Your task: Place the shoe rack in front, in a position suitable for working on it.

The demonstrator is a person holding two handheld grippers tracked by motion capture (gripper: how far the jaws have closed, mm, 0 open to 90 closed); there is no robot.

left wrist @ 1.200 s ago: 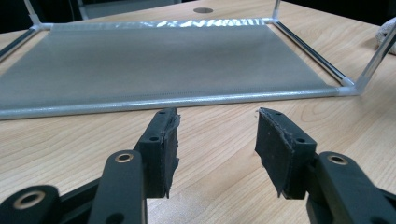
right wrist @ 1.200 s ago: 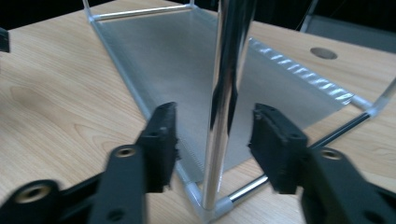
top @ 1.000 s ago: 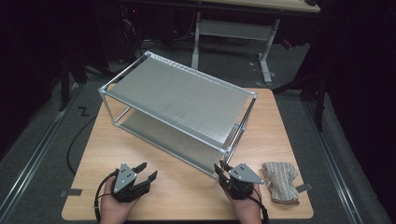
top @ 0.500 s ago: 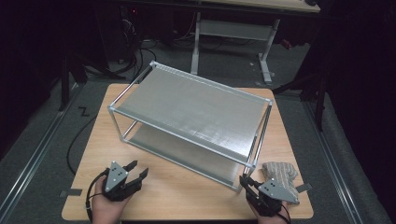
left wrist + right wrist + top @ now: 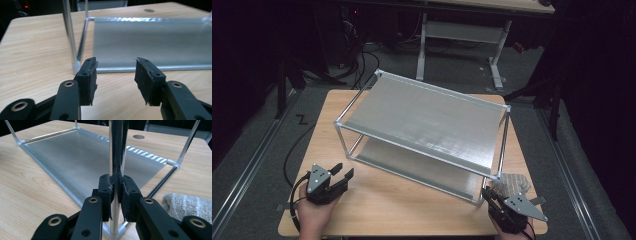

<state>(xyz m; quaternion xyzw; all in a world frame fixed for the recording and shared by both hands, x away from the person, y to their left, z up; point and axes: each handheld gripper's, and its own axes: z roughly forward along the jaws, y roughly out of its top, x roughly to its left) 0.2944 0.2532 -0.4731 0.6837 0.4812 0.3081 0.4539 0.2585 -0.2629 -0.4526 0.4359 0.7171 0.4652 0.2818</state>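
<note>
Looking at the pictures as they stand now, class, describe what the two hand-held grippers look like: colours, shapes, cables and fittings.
Both are black with two jaws. The left gripper and right gripper each carry a grey three-cornered plate on top. A black cable trails from the left one. Close up, the dark pads look worn at the edges, and the arms bear brass-coloured rivets.

Bright table, black surroundings

Light falls from above on the table (image 5: 377, 210); the room beyond it sinks into darkness. Soft sheen lies on the rack (image 5: 427, 120) above the table, with glare streaks on its far edge. Nearest jaws and post look slightly soft.
</note>
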